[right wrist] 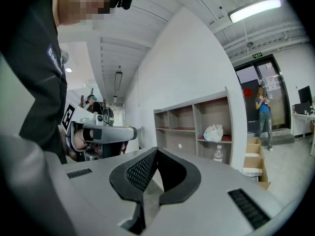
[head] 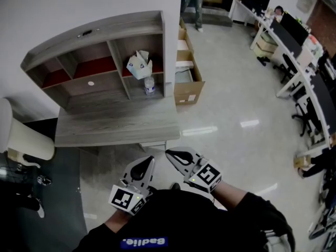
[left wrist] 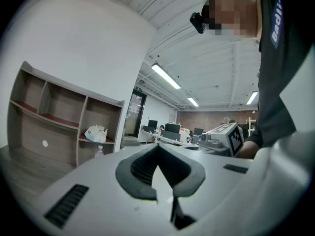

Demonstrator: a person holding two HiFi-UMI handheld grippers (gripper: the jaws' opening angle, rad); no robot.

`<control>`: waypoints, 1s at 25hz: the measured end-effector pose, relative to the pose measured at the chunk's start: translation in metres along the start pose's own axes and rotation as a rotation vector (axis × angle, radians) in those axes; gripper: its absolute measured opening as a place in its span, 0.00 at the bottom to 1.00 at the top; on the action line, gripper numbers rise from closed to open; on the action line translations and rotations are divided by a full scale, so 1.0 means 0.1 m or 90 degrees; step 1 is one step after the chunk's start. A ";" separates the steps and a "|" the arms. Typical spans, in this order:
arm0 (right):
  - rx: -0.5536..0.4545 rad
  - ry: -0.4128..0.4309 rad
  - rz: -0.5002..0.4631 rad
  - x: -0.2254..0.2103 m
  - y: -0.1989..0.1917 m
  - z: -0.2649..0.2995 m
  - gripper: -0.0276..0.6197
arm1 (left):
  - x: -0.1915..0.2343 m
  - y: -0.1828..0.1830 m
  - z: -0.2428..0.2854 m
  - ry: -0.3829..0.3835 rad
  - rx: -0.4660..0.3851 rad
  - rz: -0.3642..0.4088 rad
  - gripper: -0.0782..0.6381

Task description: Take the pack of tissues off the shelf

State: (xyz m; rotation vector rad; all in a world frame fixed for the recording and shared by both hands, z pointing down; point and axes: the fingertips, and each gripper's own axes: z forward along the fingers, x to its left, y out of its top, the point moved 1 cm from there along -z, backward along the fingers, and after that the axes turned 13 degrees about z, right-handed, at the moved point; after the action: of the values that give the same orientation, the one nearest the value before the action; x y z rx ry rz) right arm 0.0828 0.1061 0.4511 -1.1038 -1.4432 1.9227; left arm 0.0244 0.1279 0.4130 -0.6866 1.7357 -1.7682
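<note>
The pack of tissues [head: 139, 64] is a white, crumpled plastic pack. It lies in the right-hand compartment of the wooden shelf [head: 94, 33], on its upper board. The left gripper view shows the pack of tissues [left wrist: 96, 133] far ahead, and in the right gripper view the pack of tissues [right wrist: 213, 132] is just as distant. My left gripper [head: 148, 163] and right gripper [head: 171, 154] hover side by side close to my body, in front of the desk and well short of the shelf. Both are shut with nothing held.
A water bottle [head: 149, 85] stands under the tissues in the lower right compartment. The shelf sits on a grey desk [head: 115, 127]. Open cardboard boxes [head: 186, 83] stand on the floor to its right. A person [right wrist: 263, 114] stands by the far doorway, and office desks [head: 294, 51] line the right side.
</note>
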 end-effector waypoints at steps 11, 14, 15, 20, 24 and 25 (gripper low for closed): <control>0.009 -0.006 -0.006 -0.21 0.06 0.17 0.09 | 0.24 -0.07 0.19 0.003 -0.011 -0.012 0.11; 0.011 -0.014 -0.008 -0.27 0.11 0.32 0.09 | 0.41 -0.07 0.23 -0.003 -0.015 -0.014 0.11; 0.012 -0.018 -0.008 -0.29 0.13 0.38 0.09 | 0.47 -0.07 0.24 -0.006 -0.016 -0.015 0.11; 0.012 -0.031 -0.007 -0.40 0.27 0.75 0.09 | 0.87 -0.07 0.31 -0.016 -0.020 -0.021 0.11; 0.011 -0.037 -0.016 -0.46 0.38 1.07 0.09 | 1.19 -0.08 0.40 -0.032 -0.025 -0.025 0.11; 0.011 -0.039 -0.017 -0.48 0.40 1.15 0.09 | 1.27 -0.08 0.42 -0.037 -0.026 -0.026 0.11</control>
State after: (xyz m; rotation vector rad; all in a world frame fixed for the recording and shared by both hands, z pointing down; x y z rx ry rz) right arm 0.0172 -0.0061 0.4412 -1.0211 -1.4640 1.9635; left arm -0.0363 0.0090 0.4184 -0.7885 1.7343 -1.7272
